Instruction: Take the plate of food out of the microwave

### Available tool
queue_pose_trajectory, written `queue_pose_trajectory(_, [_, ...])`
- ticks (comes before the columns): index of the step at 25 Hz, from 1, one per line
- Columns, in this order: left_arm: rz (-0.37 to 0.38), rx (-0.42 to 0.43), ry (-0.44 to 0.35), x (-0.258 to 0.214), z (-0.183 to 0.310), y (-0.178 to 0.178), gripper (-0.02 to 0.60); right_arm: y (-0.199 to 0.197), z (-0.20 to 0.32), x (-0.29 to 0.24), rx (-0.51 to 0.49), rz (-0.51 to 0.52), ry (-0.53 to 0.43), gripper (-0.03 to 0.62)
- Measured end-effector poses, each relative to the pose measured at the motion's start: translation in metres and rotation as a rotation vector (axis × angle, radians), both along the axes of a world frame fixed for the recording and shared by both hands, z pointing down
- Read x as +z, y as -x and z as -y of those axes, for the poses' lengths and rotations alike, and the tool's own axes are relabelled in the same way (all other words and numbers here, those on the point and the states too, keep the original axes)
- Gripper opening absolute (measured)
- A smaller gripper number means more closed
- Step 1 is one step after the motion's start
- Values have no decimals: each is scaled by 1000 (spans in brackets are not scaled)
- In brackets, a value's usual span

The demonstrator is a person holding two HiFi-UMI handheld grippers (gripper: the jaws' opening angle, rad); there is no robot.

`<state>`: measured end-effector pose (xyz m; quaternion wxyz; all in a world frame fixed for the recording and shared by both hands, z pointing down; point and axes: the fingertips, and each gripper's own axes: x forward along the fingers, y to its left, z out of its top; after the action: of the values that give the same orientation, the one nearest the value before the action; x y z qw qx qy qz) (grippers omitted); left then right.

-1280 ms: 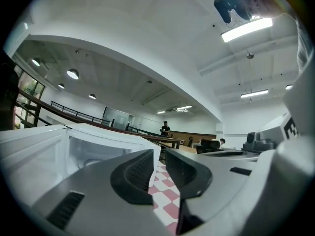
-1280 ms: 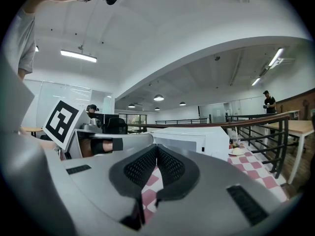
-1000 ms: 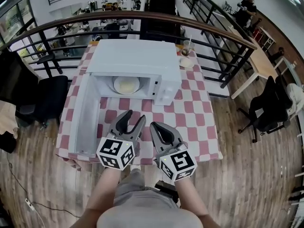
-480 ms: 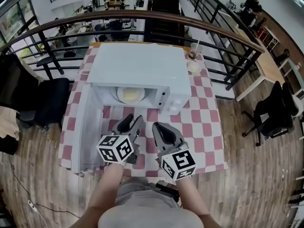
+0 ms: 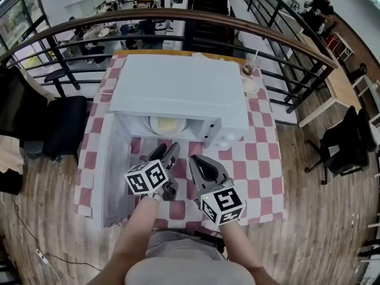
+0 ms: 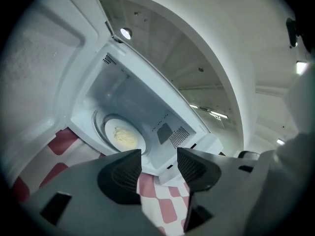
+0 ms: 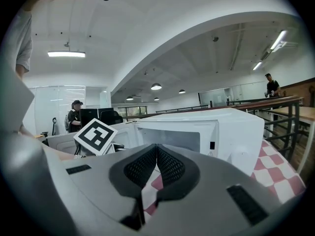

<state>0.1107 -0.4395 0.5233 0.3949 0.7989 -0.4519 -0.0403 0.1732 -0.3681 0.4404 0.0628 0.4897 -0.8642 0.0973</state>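
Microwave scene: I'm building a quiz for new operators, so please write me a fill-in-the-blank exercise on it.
The door of the microwave stands ___.
The plate of food lies ___ the microwave.
The jaws of the right claw are ___, with nothing between them.
Missing words: open; inside; shut.

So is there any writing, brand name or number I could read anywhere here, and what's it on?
No legible words, brands or numbers anywhere.
Microwave front panel: a small dark mark and a sticker, both too small to read.
Marker cubes: black-and-white square patterns, not letters.
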Motion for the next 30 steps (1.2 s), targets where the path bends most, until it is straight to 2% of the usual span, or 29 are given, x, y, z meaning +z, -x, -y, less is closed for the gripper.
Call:
queue_pose_trajectory(8, [-83,-72,113,30,16,7,218,-1,8,13,-22,-8,31,27])
queue_pose_trajectory(12, [-165,-142,173,43,27,12,217,-1,9,22,-45,-17,58,28])
queue_pose_trajectory(24, [-314,-292,336,87,56,21,209,-12,27,46,-62,-8,114,26])
queue_pose_trajectory(30, [-353,-356,406,102,66,24,205,-11,33,54,-70,-1,136,26])
